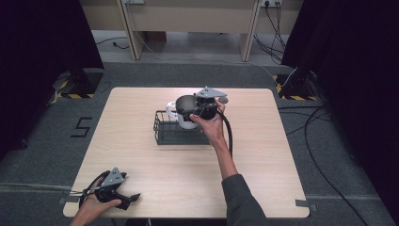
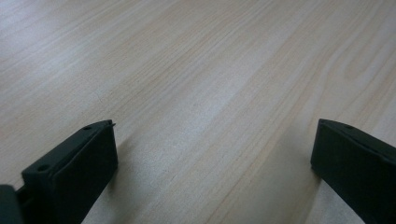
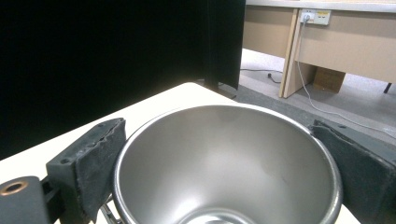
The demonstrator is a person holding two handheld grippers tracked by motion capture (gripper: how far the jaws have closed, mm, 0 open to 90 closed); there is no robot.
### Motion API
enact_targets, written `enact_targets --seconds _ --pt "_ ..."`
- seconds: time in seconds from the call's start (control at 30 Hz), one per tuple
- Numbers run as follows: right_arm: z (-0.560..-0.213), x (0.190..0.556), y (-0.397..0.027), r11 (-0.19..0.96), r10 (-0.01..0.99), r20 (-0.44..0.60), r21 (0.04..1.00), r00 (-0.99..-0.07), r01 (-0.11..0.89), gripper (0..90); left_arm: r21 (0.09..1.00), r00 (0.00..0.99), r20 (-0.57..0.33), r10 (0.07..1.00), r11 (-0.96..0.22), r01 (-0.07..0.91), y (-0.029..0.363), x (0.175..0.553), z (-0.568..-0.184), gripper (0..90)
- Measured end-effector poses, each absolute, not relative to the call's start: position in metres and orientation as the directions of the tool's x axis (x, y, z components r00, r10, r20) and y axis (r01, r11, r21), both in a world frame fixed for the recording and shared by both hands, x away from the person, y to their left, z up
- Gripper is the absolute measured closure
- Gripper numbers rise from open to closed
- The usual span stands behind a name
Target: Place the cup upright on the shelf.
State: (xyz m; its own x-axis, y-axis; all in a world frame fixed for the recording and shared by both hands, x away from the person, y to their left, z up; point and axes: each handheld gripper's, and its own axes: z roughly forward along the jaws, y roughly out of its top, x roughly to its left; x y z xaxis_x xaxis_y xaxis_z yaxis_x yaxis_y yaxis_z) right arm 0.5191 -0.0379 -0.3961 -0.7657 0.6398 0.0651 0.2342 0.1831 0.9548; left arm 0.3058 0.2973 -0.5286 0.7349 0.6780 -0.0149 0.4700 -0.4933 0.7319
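Table (image 1: 141,155) edge nearest us: left hand (image 1: 89,207) rests at the front left corner holding the left gripper (image 1: 134,197), tip pointing right along the front edge. In the left gripper view we see its two black jaws spread wide over bare light wood, nothing between them; whether they touch the surface we cannot tell.

Mid table: right forearm in a dark sleeve (image 1: 240,197) reaches forward from the bottom edge, cable (image 1: 229,136) trailing beside the wrist. The right hand (image 1: 211,127) carries the right gripper (image 3: 224,154) above a black wire basket (image 1: 164,134), which sits just past the table's middle. In the right gripper view we see a metal bowl (image 3: 224,158) between the jaws, its rim against the left pad and close on the right pad, so the jaws stand wide apart and clamp the bowl across its mouth. From above the bowl reads as a dark round shape over the basket's right half, largely covered by the gripper and its grey plate (image 1: 209,92).

A white cup-like thing (image 1: 175,113) with a handle sits at the basket's back left, just beside the bowl; the bowl hides part of it, so we cannot tell its full shape or whether they touch. Basket's right end is hidden by the hand.

Farther off: grey floor with a "5" mark (image 1: 81,127), black curtains (image 1: 42,42) both sides, wooden furniture legs (image 1: 129,28), cables (image 1: 275,23) and a wall socket (image 3: 314,17).
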Motion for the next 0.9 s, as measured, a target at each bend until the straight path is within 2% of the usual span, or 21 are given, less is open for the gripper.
enact_targets --seconds 0.9 --pt "-0.418 0.519 -0.038 0.245 0.631 0.073 0.926 -0.772 0.288 5.0 0.729 0.736 -0.014 0.677 -0.497 0.471 0.297 0.306 -0.528 0.0"
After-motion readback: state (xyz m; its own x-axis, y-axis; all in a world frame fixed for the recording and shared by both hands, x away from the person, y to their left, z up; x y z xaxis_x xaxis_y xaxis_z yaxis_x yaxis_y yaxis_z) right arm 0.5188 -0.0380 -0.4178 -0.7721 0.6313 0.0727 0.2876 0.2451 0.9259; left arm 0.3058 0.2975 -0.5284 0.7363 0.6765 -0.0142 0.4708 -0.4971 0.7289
